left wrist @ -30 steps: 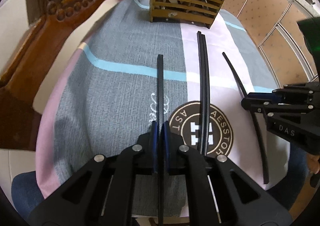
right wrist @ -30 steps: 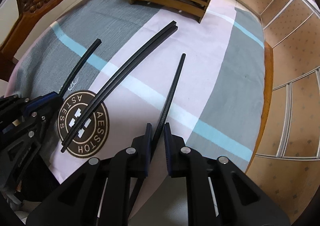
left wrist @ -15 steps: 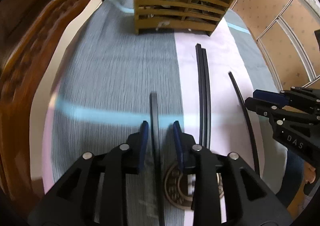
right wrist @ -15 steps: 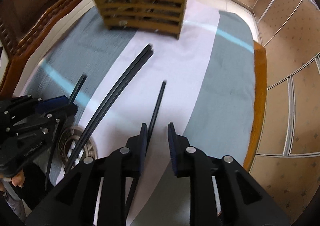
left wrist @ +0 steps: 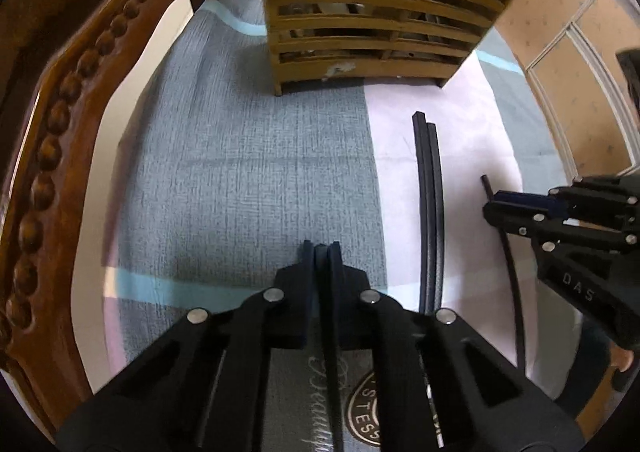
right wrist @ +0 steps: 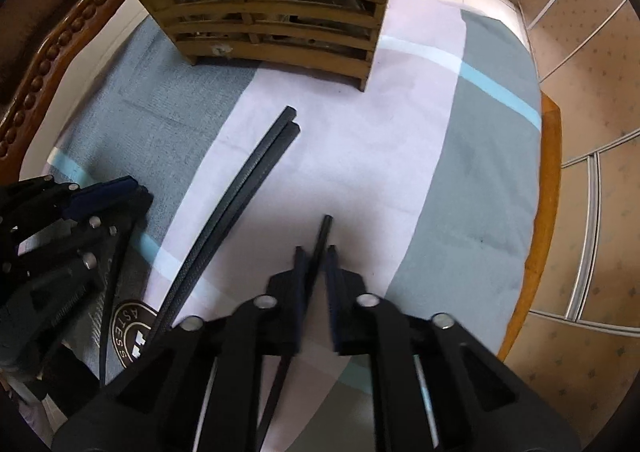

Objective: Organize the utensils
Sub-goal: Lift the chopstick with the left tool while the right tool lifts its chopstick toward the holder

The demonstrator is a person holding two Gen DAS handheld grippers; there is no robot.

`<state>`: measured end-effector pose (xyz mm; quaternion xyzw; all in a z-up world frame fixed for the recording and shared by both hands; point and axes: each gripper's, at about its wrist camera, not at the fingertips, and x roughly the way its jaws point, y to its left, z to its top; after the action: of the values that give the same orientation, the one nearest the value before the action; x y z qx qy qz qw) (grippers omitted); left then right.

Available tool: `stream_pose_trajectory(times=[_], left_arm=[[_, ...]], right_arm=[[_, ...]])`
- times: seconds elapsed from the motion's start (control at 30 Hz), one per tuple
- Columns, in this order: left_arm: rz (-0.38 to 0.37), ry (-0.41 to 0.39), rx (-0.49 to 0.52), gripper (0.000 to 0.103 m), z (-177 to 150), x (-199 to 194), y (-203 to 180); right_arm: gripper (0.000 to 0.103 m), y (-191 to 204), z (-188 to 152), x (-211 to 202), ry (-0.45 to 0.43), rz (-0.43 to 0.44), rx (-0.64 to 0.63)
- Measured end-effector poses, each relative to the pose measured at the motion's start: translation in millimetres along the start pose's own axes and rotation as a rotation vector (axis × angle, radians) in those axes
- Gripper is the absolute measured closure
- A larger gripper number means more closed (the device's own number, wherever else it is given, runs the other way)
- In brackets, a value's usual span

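Black left tongs (left wrist: 321, 248), right tongs (right wrist: 316, 252) point steeply down, each pinching chopstick.

Matt woven cloth (left wrist: 248, 172); slatted wooden holder (left wrist: 376, 16); matt black chopsticks (left wrist: 430, 212).

A slatted utensil holder (left wrist: 376, 12) stands at the top of the left wrist frame on a cloth (left wrist: 248, 180) covering the table. Below and right of it lies a pair of chopsticks (left wrist: 430, 212) (touching side by side), with a single chopstick (left wrist: 510, 264) further right. A carved chair (left wrist: 60, 132) fills the left edge.
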<state>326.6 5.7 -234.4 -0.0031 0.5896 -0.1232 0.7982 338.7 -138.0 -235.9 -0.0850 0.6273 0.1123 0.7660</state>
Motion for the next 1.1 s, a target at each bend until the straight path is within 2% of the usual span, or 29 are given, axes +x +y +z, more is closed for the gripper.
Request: stream_pose_trajectory(times=[0.07,0.2,0.47,0.7,0.9,1.0,1.1], left_arm=[[-0.004,-0.022,-0.01,0.096,-1,-9,3],[-0.011,-0.111,-0.015,0.096,0,-48,5],[-0.012,-0.365,0.009,0.096,-8,-160,-9],[0.004,-0.584,0.01,0.096,-23,-240,-19],[0.017,-0.732,0.036,0.096,-2,-289,-35],[0.004,-0.778,0.048,0.096,16,-311,-41],[0.011,-0.838,0.061,0.096,42,-332,-50]], right_arm=[[0.096,-5,0,-3,-0.021,0.047,0.018],[0.097,-5,-2,-35,-0.113,0.044,0.021],[0.098,-8,-33,-148,-0.37,0.042,-0.006],[0.098,-5,-55,-211,-0.551,0.065,0.009],[0.098,-6,-52,-266,-0.75,0.067,0.036],[0.098,-8,-37,-292,-0.836,0.061,0.05],[0.098,-8,-21,-319,-0.965,0.03,0.046]])
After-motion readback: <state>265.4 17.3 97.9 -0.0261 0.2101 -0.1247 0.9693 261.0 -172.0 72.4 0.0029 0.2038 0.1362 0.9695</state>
